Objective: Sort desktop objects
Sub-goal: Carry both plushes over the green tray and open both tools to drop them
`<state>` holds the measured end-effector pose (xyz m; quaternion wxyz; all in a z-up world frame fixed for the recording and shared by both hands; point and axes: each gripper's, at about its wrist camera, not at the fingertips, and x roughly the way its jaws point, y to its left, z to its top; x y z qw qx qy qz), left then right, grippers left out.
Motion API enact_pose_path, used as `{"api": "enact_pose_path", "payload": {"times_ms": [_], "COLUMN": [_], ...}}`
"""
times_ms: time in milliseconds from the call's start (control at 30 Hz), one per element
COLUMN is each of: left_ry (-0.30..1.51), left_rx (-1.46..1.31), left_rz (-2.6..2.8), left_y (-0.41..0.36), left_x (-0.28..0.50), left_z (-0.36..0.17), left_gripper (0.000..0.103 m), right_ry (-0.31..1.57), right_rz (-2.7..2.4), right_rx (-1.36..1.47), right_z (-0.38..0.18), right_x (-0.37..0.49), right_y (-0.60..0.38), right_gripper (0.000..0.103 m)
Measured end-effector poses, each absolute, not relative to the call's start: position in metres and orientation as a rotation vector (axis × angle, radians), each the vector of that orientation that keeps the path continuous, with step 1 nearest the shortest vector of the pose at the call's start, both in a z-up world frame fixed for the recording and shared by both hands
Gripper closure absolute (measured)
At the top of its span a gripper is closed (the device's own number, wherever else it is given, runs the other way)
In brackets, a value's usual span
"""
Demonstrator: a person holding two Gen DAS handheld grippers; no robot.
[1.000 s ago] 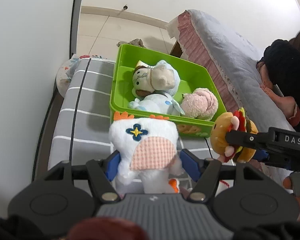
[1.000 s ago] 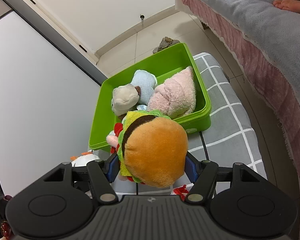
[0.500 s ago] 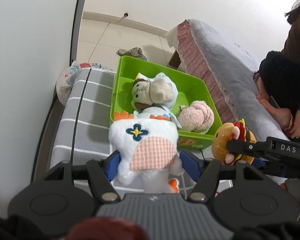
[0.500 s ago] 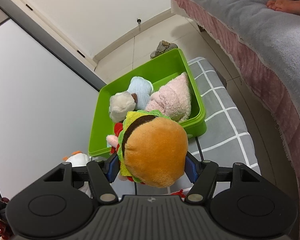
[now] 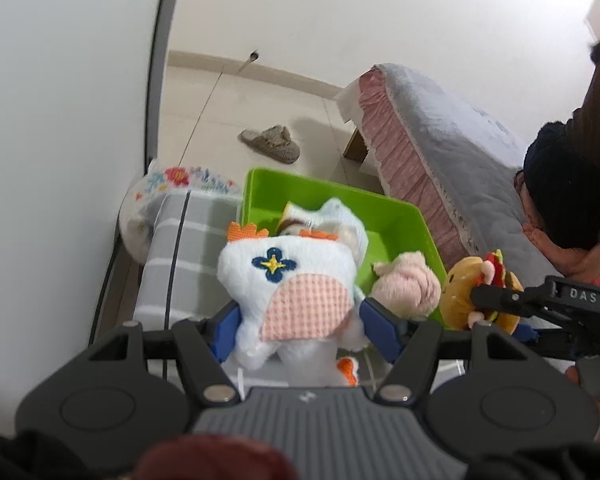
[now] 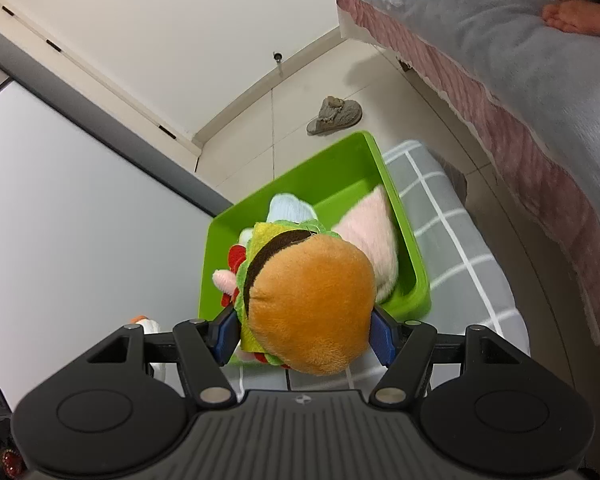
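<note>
My left claw (image 5: 298,330) is matt black plastic with smooth blue pads (image 5: 225,330). It squeezes a fluffy white plush toy (image 5: 288,292) with a pink bumpy cloth patch. My right claw (image 6: 302,334) is the same black plastic, and it squeezes a soft, fuzzy burger plush (image 6: 308,300). The green bin (image 6: 412,268) is smooth, shiny plastic. A pink plush (image 5: 406,290) inside it looks woolly. The grey checked cover (image 6: 460,248) under the bin is soft cloth. The floor (image 5: 260,104) has smooth, pale tiles. The slipper (image 5: 272,144) on it looks furry. The bed blanket (image 6: 520,56) is grey fleece with a pink frilly edge.
</note>
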<state>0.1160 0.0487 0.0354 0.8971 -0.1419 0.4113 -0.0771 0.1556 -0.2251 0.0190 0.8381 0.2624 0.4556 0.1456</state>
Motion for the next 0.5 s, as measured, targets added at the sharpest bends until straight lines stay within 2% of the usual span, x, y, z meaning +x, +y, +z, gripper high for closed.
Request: {"api": "enact_pose_path", "payload": {"times_ms": [500], "left_ry": [0.801], "left_rx": [-0.256], "left_rz": [-0.209], "left_y": [0.033], "left_x": [0.200], "left_z": [0.024], "left_gripper": [0.039], "right_ry": [0.924], "right_rz": [0.271], "right_rx": [0.464], "right_z": [0.016], "right_x": [0.231], "right_y": [-0.217], "right_gripper": [0.038]}}
